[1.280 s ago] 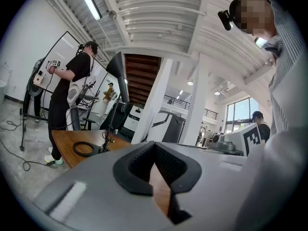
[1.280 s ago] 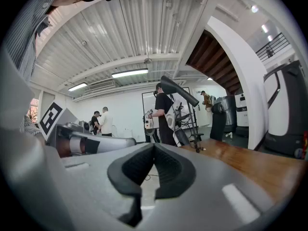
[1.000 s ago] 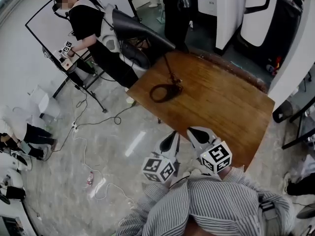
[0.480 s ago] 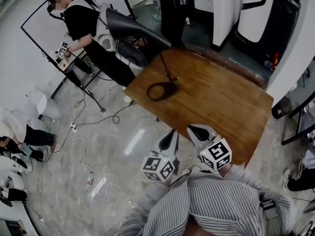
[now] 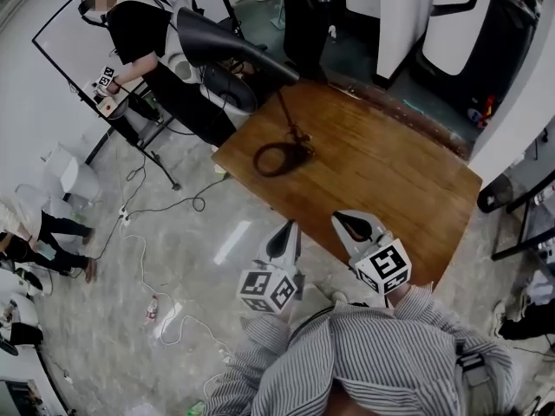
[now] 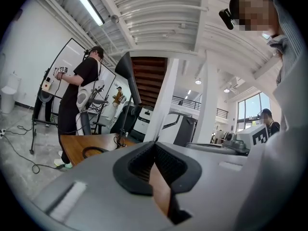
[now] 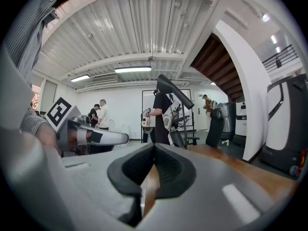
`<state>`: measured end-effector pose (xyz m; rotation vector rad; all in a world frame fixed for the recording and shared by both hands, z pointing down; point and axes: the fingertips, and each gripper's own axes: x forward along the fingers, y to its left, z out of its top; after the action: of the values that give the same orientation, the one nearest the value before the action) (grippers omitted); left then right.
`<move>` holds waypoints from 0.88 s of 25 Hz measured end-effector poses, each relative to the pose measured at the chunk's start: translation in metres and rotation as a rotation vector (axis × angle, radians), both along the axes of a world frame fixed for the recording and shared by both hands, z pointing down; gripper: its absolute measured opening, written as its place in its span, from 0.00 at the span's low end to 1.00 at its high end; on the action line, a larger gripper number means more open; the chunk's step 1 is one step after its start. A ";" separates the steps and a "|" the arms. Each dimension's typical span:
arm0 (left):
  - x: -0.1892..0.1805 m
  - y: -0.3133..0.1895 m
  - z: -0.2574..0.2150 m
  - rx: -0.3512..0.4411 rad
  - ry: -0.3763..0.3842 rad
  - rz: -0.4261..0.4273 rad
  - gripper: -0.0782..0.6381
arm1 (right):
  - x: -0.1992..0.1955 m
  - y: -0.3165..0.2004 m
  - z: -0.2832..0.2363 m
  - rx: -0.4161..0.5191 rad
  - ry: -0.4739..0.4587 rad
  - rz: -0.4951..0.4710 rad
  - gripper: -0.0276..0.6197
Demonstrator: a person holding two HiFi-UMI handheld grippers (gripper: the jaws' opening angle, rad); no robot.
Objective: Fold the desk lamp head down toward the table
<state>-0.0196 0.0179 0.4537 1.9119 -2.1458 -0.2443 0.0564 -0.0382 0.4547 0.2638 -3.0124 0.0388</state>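
Observation:
The desk lamp stands at the far left corner of the wooden table point(image 5: 390, 180). Its ring base point(image 5: 281, 157) lies flat, a thin stem point(image 5: 284, 113) rises from it, and the long dark lamp head point(image 5: 221, 45) is raised, pointing away over the table's edge. My left gripper point(image 5: 290, 227) is shut and empty, hovering over the floor just off the near edge. My right gripper point(image 5: 342, 219) is shut and empty over the near edge. Both are far from the lamp. The lamp head point(image 6: 127, 69) shows in the left gripper view, and the lamp head point(image 7: 174, 91) in the right gripper view.
A person in black point(image 5: 143, 33) works at a stand beyond the table's far left corner. An office chair point(image 5: 227, 87) stands behind the lamp. Cables point(image 5: 165, 211) trail over the floor on the left. A dark bin point(image 5: 303, 16) and white machines stand at the back.
Both grippers stay shut. The left one has drifted a little left, the right one slightly further over the table's near edge, and the gap between them has widened.

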 end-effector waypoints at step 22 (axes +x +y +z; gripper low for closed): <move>-0.172 -0.135 -0.018 -0.009 -0.200 0.203 0.22 | -0.143 -0.116 -0.089 0.615 0.192 0.176 0.09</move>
<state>-0.1919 -0.1171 0.4360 2.2126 -2.0437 -0.0038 -0.0864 -0.1540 0.3661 0.5467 -2.7154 -0.8497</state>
